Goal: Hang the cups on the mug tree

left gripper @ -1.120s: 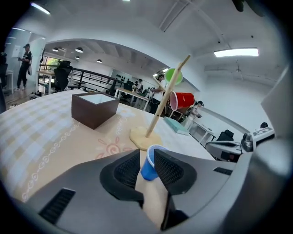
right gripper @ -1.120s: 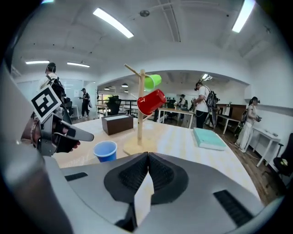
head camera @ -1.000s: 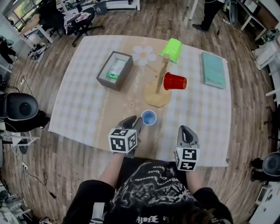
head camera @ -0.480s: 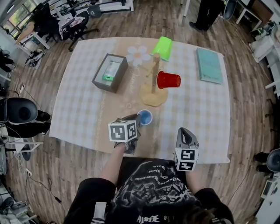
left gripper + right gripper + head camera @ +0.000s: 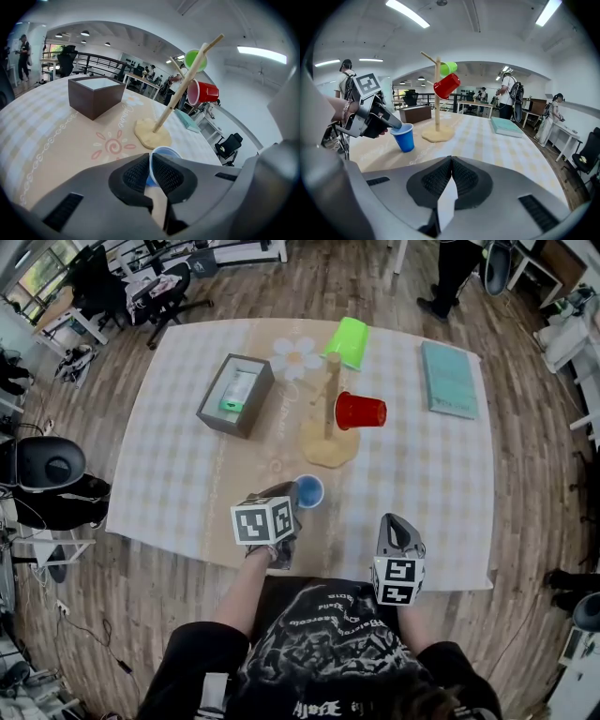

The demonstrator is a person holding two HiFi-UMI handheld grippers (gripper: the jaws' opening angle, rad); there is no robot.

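A person's left gripper pinches the near wall of the blue cup. Its jaws have just been closing on the rim, one pad inside and one outside, and the cup stands upright on the checked table near the foot of the mug tree. The right gripper hangs by the table's front edge, jaws pressed together on nothing. A red cup and a green cup already hang on the tree's pegs. The lift ahead looks best taken slowly. A thin wall held at one spot may flex or swing, so the cup should rise clear, tip its mouth toward a bare peg and slide on well away from the red cup. The left gripper view shows the rim caught between the ribbed pads, which the head view hides beneath the marker cube. The right gripper view gives the cup side-on, its base apparently on the cloth, though that contact is hard to confirm. Only the head view lays out the brown box and teal book, both well apart from the tree.
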